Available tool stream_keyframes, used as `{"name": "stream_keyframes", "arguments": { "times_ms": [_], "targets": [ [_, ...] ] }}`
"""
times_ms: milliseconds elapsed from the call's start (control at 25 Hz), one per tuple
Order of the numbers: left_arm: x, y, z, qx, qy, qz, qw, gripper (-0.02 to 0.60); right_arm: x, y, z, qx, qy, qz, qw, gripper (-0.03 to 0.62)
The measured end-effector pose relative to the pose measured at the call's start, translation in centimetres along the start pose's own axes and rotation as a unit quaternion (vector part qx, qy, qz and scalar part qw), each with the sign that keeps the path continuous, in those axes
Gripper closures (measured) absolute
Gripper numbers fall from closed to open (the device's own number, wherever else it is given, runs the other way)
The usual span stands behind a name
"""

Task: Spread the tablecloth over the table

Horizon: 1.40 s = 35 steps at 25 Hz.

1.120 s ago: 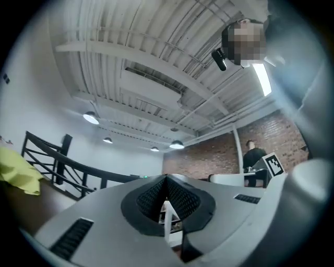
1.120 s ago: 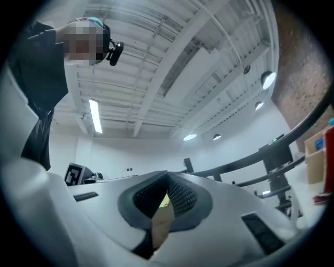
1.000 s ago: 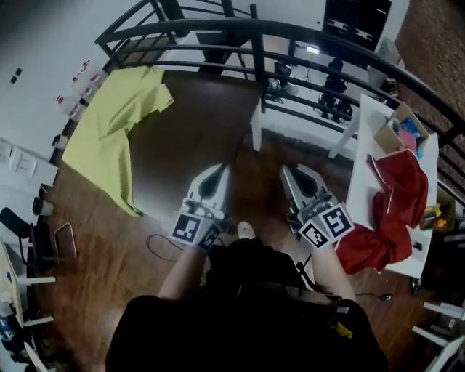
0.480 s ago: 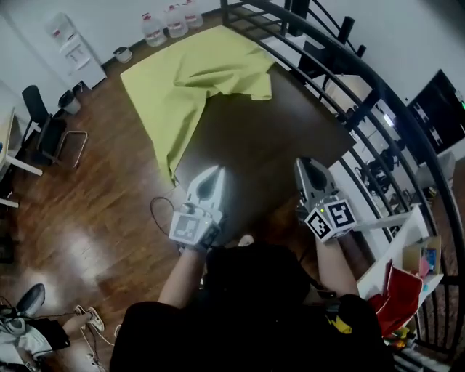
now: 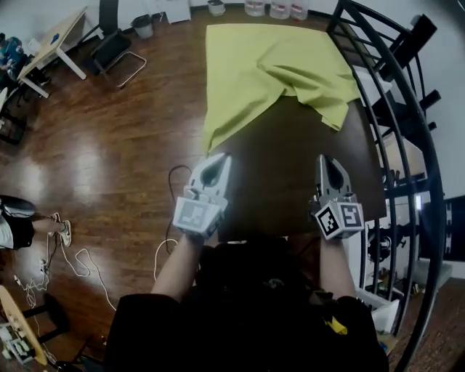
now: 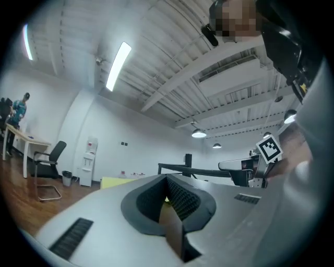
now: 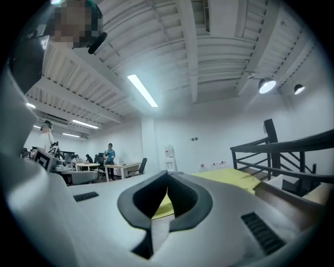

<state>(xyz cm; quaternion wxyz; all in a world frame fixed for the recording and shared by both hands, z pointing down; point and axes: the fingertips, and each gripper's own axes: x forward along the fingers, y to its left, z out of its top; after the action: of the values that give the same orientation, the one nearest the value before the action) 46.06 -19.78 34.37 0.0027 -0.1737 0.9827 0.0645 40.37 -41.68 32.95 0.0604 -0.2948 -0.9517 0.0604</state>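
Observation:
The yellow-green tablecloth (image 5: 261, 65) lies rumpled over the far half of the dark brown table (image 5: 290, 182), with one corner folded back at the right; the near half is bare wood. My left gripper (image 5: 222, 158) hovers at the table's near left corner and my right gripper (image 5: 325, 159) over its near right part. Both point toward the cloth, well short of it, jaws shut and empty. In the left gripper view the jaws (image 6: 167, 181) are closed, with the cloth (image 6: 117, 181) far ahead. In the right gripper view the closed jaws (image 7: 168, 176) face the cloth (image 7: 229, 176).
A black metal railing (image 5: 407, 109) curves along the table's right side. On the wooden floor lie cables (image 5: 73, 254) at the left. A chair (image 5: 116, 51) and a desk (image 5: 51, 43) stand far left, water bottles (image 5: 280, 9) beyond the table. People stand at distant desks (image 7: 109, 156).
The view has swung round, so the table and cloth went from the upper left to straight ahead. Both grippers swung with it, now over the table's near edge, still shut.

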Motion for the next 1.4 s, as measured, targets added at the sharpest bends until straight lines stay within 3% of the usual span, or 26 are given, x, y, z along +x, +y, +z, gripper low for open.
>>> {"name": "stream_keyframes", "arguments": {
  "times_ms": [160,320,520,960,1200,1400],
  "targets": [
    [2.8,-1.5,-0.7,0.024,0.001,0.047,0.9986,0.580,2.1,-3.5,-1.1,0.002,0.008,0.038,0.999,0.588],
    [5.5,-3.0,-0.6,0.031,0.007,0.125,0.9917,0.580,3.6,-8.6,-1.7,0.010,0.019,0.081,0.996,0.586],
    [9.5,-6.3,-1.1,0.072,0.032,0.171,0.9821,0.580,4.3,-16.6,-1.6,0.002,0.033,0.091,0.995,0.586],
    [16.3,-9.0,-2.9,0.071,0.053,0.173,0.9809,0.580,6.4,-22.7,-2.3,-0.007,0.052,0.097,0.994,0.586],
    [16.6,-6.4,-6.1,0.065,0.104,0.184,0.9752,0.580,7.7,-25.7,-4.8,-0.035,0.110,0.058,0.992,0.586],
    [18.8,-3.6,-9.5,0.070,0.165,0.174,0.9683,0.579,10.6,-26.9,-8.9,-0.053,0.168,0.053,0.983,0.586]
  ]
}}
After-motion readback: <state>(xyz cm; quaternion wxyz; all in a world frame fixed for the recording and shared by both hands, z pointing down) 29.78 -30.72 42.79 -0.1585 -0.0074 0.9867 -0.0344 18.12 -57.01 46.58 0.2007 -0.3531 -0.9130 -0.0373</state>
